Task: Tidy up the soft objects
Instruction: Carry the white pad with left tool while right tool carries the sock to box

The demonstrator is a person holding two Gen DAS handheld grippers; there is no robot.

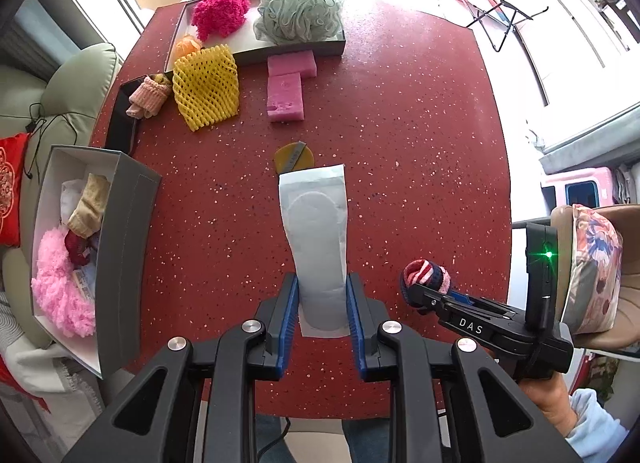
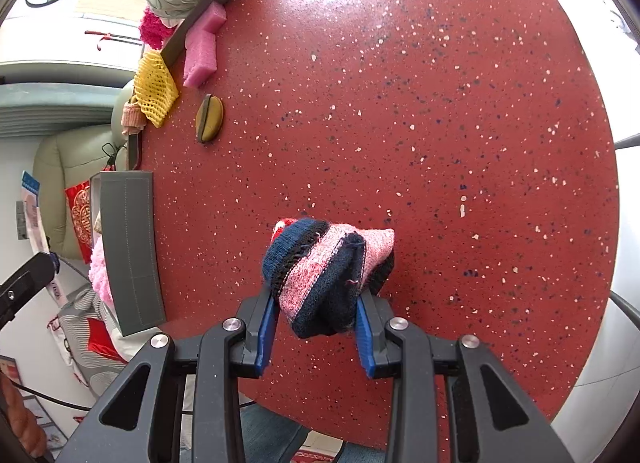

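**Both claws loaded above the red worktop**

Red speckled worktop (image 1: 400, 123) fills both views. At its left edge an open grey box (image 1: 124, 247) holds a fluffy pink item (image 1: 60, 287) and some cloth, partly hidden by its near wall. Farther back, a tray (image 1: 320, 47) carries a magenta puff (image 1: 220, 11) and a green mesh sponge (image 1: 300, 11); a yellow net sleeve (image 1: 206, 87) and pink sponges (image 1: 286, 91) lie beside it. The left claw (image 1: 322, 299) is pinched narrow on a white flat packet (image 1: 316, 231), which covers part of a tan pad (image 1: 294, 157). The right claw (image 2: 316, 311) clamps a striped knit bundle (image 2: 328, 271) above the worktop; whether it touches is unclear.
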